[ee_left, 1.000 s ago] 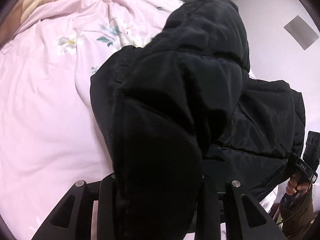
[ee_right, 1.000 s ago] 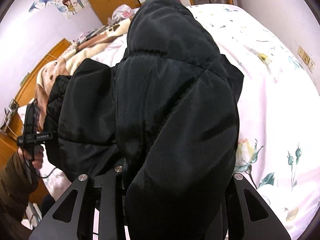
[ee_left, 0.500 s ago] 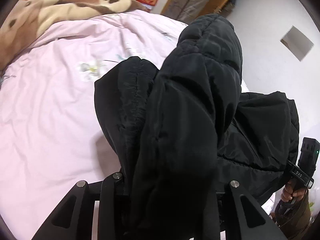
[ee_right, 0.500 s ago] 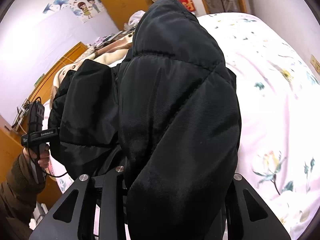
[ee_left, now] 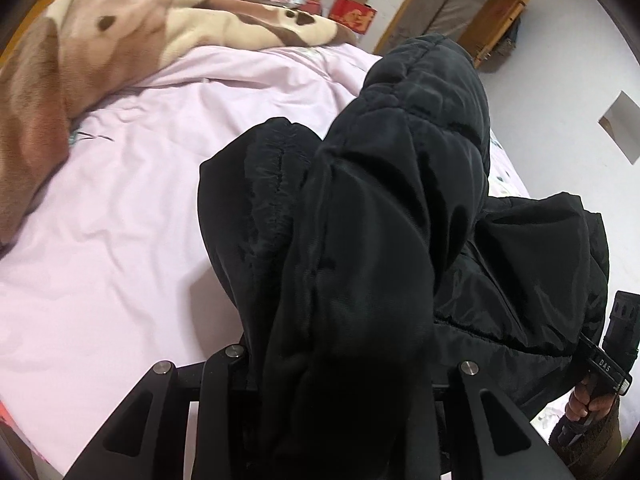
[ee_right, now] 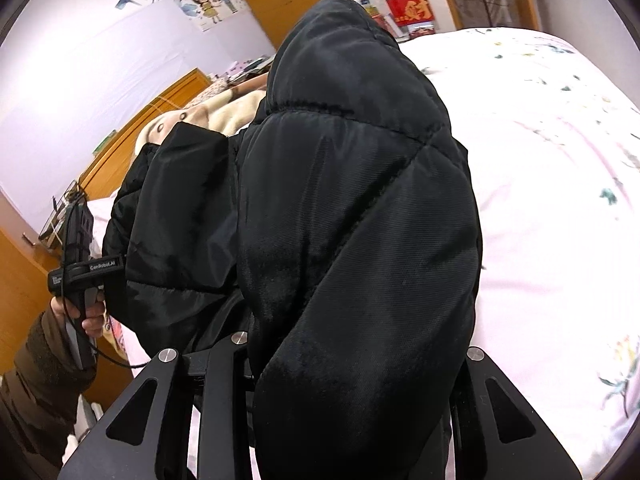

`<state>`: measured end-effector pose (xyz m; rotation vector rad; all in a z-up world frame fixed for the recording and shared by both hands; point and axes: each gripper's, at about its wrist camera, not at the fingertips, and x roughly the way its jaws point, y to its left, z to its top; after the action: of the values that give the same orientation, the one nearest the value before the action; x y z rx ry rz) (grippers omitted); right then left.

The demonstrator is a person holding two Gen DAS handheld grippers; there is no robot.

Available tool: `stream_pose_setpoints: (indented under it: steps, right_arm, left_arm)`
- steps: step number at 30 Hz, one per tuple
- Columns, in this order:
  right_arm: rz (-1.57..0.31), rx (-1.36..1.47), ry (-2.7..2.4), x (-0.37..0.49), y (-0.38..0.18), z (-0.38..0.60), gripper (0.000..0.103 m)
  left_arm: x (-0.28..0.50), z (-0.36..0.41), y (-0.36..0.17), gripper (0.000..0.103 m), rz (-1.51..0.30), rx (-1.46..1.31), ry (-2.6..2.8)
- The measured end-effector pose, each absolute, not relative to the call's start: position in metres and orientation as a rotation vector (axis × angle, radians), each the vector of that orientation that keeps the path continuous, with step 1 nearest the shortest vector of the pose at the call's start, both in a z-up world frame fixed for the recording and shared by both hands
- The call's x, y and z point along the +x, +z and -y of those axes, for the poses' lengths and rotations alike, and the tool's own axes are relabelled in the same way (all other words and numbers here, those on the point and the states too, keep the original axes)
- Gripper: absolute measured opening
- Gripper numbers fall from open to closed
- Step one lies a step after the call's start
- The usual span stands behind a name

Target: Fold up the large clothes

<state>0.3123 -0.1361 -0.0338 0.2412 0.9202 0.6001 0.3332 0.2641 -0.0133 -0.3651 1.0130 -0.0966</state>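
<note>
Over pink bedding (ee_left: 120, 208), both grippers' fingers (ee_left: 218, 408) (ee_right: 218, 408) clamp bunched black jacket (ee_left: 380, 240) between them.

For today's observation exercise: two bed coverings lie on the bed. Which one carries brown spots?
The fleece blanket, cream and brown with dark spots, bunched at the far end of the bed. The pink sheet has only small flower prints and lies spread under the black jacket.

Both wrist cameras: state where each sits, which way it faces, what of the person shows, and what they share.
Left wrist: on the left claw, facing down along its fingers at the black jacket over the pink bedspread; the right hand shows.
Right wrist: on the right claw, facing the jacket and bedspread; the left hand and a brown sleeve show.
Shared: jacket, bedspread, tan blanket.
</note>
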Motion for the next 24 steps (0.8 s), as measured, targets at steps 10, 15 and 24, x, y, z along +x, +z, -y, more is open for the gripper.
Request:
stream_pose_setpoints:
  steps: [10,15,24]
  right_arm:
    - [-0.963,0.224,0.552,0.325,-0.066,0.151,0.034]
    - [-0.998,0.164,0.497,0.334,-0.089,0.165,0.041]
    - [-1.052,0.168,0.43,0.343,-0.112,0.174,0.06]
  left_arm:
    - [0.32,-0.291,-0.064,0.037,-1.076,-0.436,-0.035]
    - [0.318,-0.293,-0.085,0.046,-1.104,-0.462,-0.021]
    - [0.332,-0.303,-0.112,0.065,-1.124,-0.467,-0.021]
